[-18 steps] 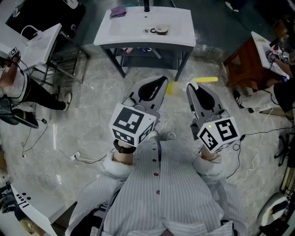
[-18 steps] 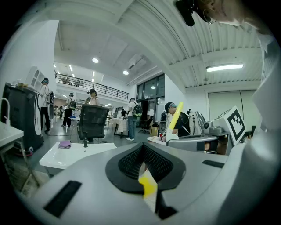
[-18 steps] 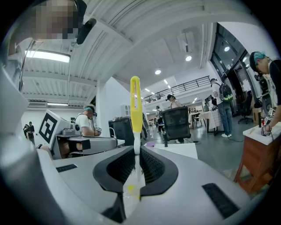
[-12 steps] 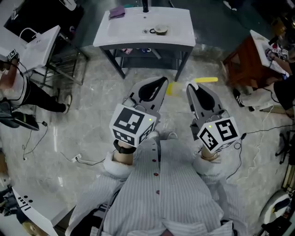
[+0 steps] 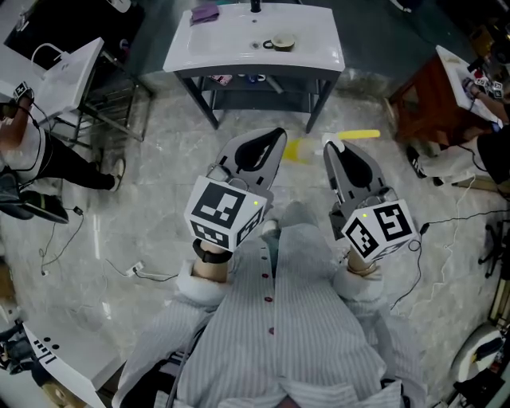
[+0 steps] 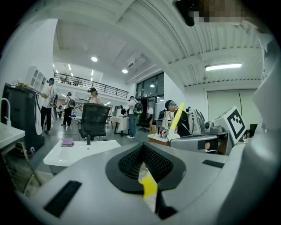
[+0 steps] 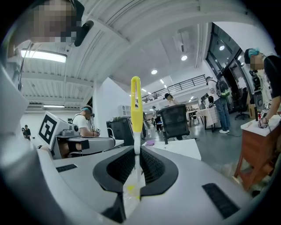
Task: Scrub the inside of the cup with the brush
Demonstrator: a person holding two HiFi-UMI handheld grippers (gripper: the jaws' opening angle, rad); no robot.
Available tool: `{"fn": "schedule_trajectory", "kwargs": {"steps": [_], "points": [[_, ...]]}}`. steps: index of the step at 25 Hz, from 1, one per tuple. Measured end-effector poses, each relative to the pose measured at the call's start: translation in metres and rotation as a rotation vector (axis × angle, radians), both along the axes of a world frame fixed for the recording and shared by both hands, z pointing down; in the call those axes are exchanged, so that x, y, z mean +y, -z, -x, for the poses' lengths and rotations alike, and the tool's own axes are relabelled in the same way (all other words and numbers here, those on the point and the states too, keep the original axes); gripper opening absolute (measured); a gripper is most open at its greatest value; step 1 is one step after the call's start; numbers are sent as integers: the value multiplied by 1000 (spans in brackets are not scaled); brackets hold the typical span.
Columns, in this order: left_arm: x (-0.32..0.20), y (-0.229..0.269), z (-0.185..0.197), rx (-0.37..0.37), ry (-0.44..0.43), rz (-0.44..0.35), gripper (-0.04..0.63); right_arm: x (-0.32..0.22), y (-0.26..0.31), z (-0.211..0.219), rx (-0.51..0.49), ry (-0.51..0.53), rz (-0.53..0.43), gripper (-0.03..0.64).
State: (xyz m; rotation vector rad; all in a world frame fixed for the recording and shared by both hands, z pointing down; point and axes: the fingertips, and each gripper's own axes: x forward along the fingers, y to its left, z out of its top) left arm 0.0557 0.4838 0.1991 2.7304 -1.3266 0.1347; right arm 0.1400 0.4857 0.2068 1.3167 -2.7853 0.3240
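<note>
I stand on the floor in front of a white sink table. My left gripper is shut on a thin, see-through yellowish thing, apparently the cup, which shows as a blurred yellow patch past its tip. In the left gripper view that pale wall with a yellow patch sits pinched in my left gripper. My right gripper is shut on the brush, whose yellow handle rises straight out of my right gripper. The brush's bristle end is hidden.
On the sink table lie a purple cloth and a small round object. A seated person and a white desk are at the left. A wooden table stands at the right. Cables trail over the floor.
The sink table has slid slightly up in the head view. Both grippers keep their hold and stay in almost the same place.
</note>
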Motion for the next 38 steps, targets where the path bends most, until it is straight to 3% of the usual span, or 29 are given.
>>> {"fn": "schedule_trajectory", "kwargs": {"steps": [6,15,29,38], "points": [[-22,-7,9,-3,20,9,9,-26,-13,9,1,20,24,55],[-112,-17,16,-20,47,23,9,-119,-22,21,-17,68,45,57],[-279,-2,-1,-36,110,44,9,-287,-10,-6,-34,101,76,57],[-342,-2,-10,-27,152,36,9,-351,-10,-19,-25,136,74,57]]}}
